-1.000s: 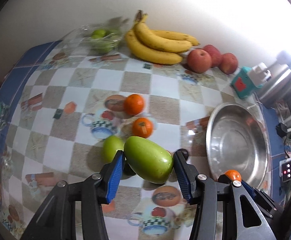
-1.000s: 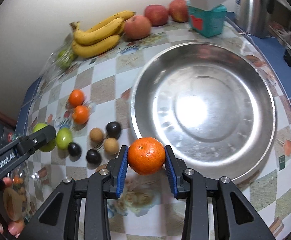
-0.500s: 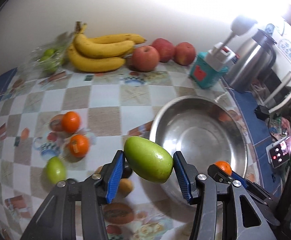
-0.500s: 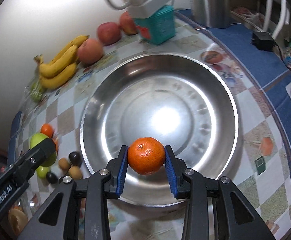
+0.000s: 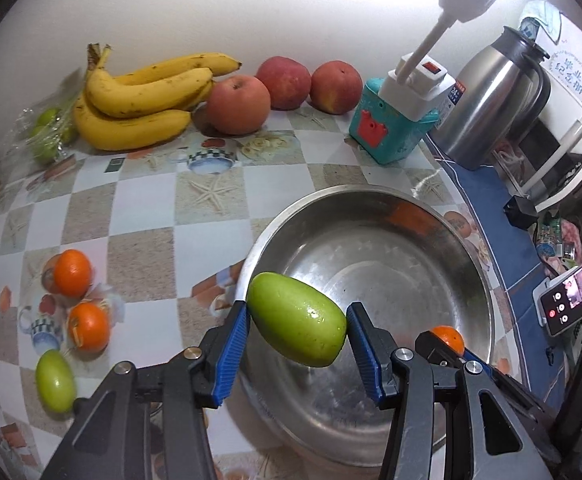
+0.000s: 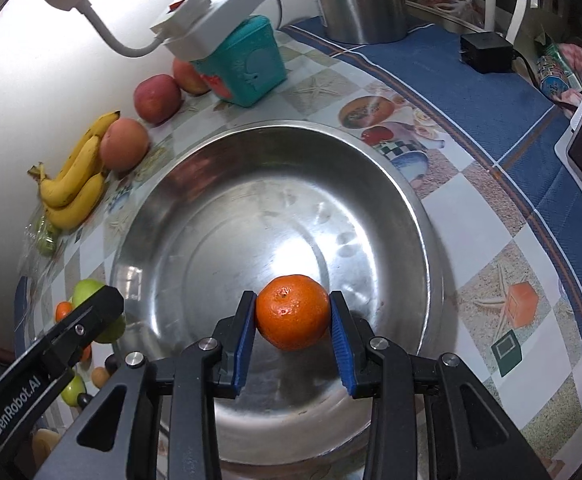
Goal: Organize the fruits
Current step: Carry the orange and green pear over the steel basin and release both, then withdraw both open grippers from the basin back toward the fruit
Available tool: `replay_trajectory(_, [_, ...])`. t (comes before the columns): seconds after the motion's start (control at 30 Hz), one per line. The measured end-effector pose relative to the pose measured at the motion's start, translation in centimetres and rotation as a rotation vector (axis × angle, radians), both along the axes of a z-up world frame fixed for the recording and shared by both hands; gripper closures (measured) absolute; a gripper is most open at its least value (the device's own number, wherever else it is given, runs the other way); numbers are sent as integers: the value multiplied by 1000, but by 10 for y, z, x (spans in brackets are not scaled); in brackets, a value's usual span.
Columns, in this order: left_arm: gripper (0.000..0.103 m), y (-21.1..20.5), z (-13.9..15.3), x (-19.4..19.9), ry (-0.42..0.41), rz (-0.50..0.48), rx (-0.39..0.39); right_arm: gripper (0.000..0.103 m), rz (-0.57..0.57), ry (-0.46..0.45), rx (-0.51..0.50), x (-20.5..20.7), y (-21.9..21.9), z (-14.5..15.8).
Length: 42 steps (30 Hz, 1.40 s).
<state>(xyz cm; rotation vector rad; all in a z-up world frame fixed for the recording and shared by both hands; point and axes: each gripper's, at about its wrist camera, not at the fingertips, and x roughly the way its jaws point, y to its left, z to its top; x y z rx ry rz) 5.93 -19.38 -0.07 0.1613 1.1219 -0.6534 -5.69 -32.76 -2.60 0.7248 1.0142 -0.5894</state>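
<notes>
Green mango [image 5: 297,325] and orange tangerine [image 6: 293,311] held over steel bowl [image 6: 419,216].

"GenRobot.AI" stood on the left gripper [image 6: 57,364] arm; white box [image 5: 457,94] label read maybe "24", rest too blurry.

The left gripper [image 5: 297,330] points steeply down, its two blue-padded fingers [image 5: 233,354] pressed against the ends of a green mango [image 5: 297,324] held clear of any surface. The right gripper [image 6: 293,314] also tilts steeply down, its blue pads [image 6: 339,344] clamped on either side of an orange tangerine [image 6: 293,312]. The two grippers sit close side by side, each showing at the edge of the other's view.
</notes>
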Motion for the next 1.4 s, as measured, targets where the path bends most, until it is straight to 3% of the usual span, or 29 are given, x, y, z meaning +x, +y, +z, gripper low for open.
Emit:
replay_trajectory(0.97, [49, -7, -21, 3, 55, 6, 32, 65, 9, 68, -6, 6, 1, -14])
replay_trajectory(1.3, [48, -4, -19, 4, 71, 16, 21, 59, 21, 60, -26, 9, 4, -11])
replay_trajectory(1.4, [42, -2, -12, 4, 51, 20, 9, 59, 21, 54, -37, 9, 4, -7])
